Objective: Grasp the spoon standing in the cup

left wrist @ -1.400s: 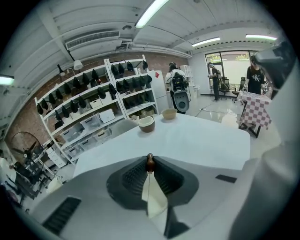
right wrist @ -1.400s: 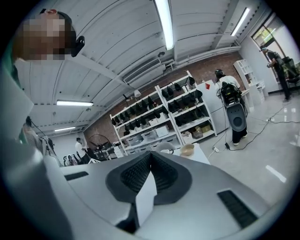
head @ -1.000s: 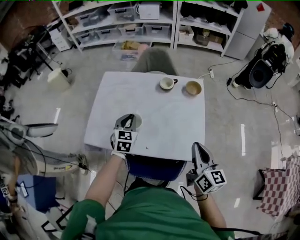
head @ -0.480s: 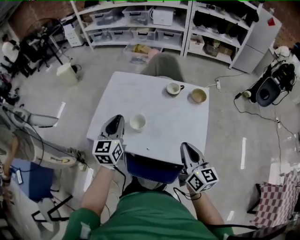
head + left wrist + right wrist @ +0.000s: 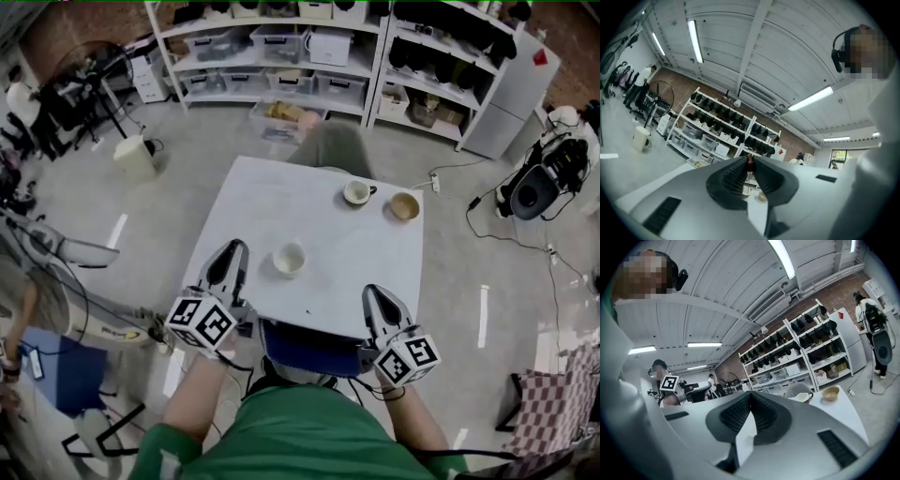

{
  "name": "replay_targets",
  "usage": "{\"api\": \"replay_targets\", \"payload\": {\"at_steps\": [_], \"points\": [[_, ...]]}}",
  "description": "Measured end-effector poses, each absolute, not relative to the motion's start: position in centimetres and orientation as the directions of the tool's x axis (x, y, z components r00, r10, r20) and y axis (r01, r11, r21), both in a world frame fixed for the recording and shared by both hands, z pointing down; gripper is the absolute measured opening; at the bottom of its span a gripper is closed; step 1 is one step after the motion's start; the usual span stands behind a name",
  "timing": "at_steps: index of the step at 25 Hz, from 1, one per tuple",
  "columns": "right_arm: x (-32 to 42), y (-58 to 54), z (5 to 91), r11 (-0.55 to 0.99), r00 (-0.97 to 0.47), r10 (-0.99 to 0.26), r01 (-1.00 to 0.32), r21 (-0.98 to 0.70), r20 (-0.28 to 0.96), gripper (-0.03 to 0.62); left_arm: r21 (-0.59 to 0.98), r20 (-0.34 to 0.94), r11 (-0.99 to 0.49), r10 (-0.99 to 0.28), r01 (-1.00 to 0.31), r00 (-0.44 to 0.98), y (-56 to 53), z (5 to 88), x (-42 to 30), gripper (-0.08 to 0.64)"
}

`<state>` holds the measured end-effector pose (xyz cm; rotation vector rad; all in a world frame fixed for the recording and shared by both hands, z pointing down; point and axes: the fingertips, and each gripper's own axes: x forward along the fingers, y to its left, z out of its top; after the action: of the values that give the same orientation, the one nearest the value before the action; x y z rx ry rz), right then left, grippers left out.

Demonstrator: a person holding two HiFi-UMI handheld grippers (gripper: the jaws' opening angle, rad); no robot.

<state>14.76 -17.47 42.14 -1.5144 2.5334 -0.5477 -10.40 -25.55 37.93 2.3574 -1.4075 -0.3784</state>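
Three vessels stood on the table, and in none of them could I make out the spoon; from above it was too small or hidden. The plain white cup was nearest, just beside my left tongs. A white mug with a side handle and a tan bowl stood near each other at the far right corner, well apart from the cup.

I judged that a spoon would be light, stiff and smooth, so it could slip or turn between the pads. I would take it on the handle above the rim and lift it straight up, because a sideways pull could tip the cup. The cup and the mug looked like glazed ceramic, round and hard, easy to chip.

My left tongs were closed, the ribbed dark pads together with nothing between them, at the near left edge of the table. My right tongs were closed and empty too, at the near right edge. The table top was white, flat and matte.
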Motion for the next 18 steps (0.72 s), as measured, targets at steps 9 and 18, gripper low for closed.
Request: {"api": "replay_targets", "payload": {"at_steps": [9,18], "points": [[12.3,-18.3,41.2,0.38,-0.428,-0.901,-0.855,-0.353,0.067,0.023,0.573,-0.085,-0.466,-0.852,-0.674,0.517,-26.4,38.2,-13.7,0.055],[11.9,-18.9,39.9,0.34,-0.379,-0.924,-0.876,-0.344,0.054,0.023,0.677,-0.134,-0.467,-0.838,-0.569,0.529,-27.0,38.2,-16.4,0.055]]}}
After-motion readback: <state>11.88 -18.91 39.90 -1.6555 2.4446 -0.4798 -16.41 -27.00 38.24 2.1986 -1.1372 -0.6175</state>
